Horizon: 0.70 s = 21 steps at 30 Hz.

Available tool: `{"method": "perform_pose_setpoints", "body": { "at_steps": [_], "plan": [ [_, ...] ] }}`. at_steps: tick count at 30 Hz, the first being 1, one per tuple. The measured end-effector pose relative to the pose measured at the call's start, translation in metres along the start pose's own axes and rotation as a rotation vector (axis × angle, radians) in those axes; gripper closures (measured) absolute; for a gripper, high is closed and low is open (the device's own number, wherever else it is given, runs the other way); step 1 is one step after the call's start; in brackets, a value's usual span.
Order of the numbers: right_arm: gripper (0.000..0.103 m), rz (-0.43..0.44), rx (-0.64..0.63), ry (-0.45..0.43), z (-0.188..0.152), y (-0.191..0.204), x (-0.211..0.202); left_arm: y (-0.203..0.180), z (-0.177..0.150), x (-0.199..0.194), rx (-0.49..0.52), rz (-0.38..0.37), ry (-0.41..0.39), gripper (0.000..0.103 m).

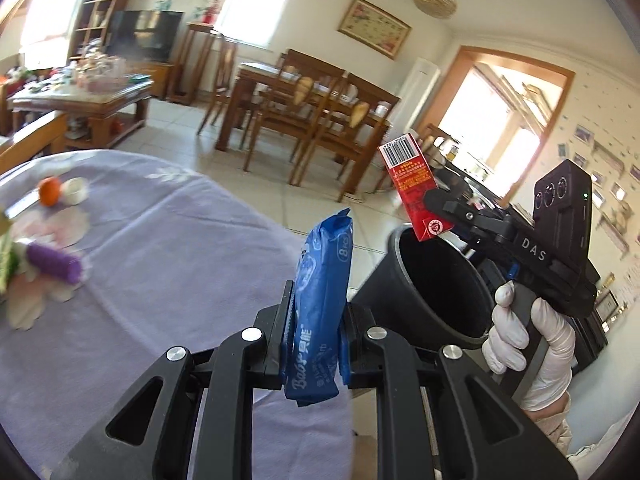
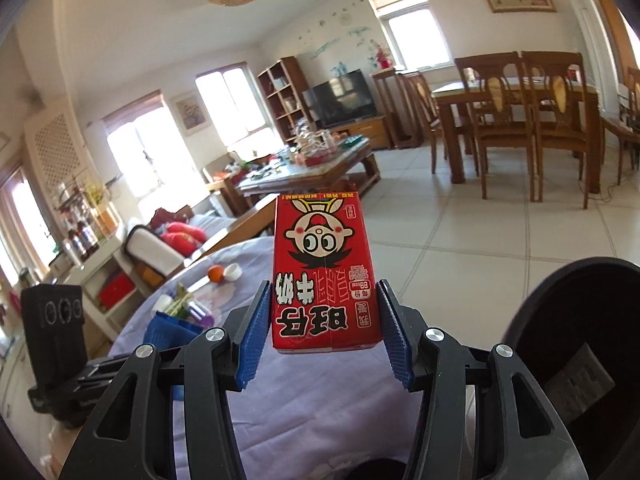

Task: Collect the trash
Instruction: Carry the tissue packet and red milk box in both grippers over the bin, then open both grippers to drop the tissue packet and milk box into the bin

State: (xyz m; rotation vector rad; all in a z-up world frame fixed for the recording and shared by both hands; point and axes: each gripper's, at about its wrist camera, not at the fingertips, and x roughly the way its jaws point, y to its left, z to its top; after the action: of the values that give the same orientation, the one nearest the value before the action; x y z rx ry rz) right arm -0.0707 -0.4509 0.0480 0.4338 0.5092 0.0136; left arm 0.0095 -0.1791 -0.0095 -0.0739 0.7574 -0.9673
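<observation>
My left gripper (image 1: 316, 312) is shut on a blue wet-wipe packet (image 1: 324, 280), which stands upright between the pads above the edge of the table. To its right a black trash bin (image 1: 384, 284) tilts its open mouth toward me. My right gripper (image 1: 434, 200), held by a white-gloved hand (image 1: 532, 344), grips a red milk carton (image 1: 412, 184) just above the bin's far rim. In the right wrist view the right gripper (image 2: 324, 312) is shut on the red carton (image 2: 320, 256), and the bin (image 2: 568, 320) lies low on the right.
A round table under a lilac cloth (image 1: 160, 240) carries an orange (image 1: 50, 191), a white cap (image 1: 76, 190) and a purple object (image 1: 54, 262) at its far left. Beyond lie a tiled floor (image 1: 256, 184), wooden dining chairs (image 1: 320, 120) and a cluttered coffee table (image 1: 92, 92).
</observation>
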Motion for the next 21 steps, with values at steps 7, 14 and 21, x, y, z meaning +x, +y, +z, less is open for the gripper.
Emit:
{"method": "perform_pose_setpoints", "body": {
  "at_steps": [7,14,21],
  "plan": [
    [0.051,-0.110,0.142,-0.100,0.001,-0.085,-0.053,-0.057,0.010,0.060,0.085,-0.114,0.054,0.085],
    [0.051,-0.254,0.261,-0.130,-0.007,-0.155,-0.084,-0.107,0.014,0.117,0.154,-0.209,0.117,0.085],
    [0.051,-0.347,0.383,-0.064,-0.025,-0.203,-0.082,-0.138,0.001,0.173,0.164,-0.288,0.229,0.084]
  ]
}}
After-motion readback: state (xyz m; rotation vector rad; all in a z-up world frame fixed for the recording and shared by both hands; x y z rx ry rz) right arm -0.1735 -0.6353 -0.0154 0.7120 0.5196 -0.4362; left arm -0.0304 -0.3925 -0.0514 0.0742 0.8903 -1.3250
